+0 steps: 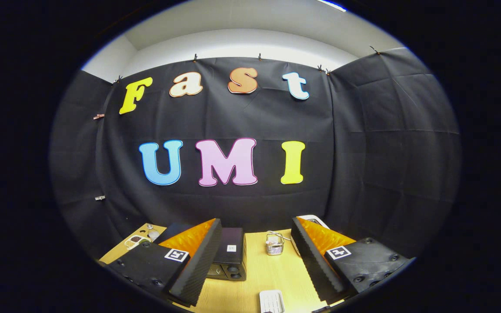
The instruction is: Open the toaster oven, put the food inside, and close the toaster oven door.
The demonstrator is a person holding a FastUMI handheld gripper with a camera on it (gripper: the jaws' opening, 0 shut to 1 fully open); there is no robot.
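Note:
My gripper (257,265) is open, held high above a wooden table (268,274), with its two black ribbed fingers (198,265) spread wide and nothing between them. A black toaster oven (230,254) stands on the table below, just inside the left finger, seen from above; its door's state is hard to tell. A white ridged item (271,301), possibly the food's tray, lies near the table's front between the fingers. No food is clear to me from this height.
A small wire basket (274,243) stands toward the back of the table between the fingers. A white object (315,219) peeks out behind the right finger. Small items (139,238) lie at the table's left corner. Black cloth walls close in behind.

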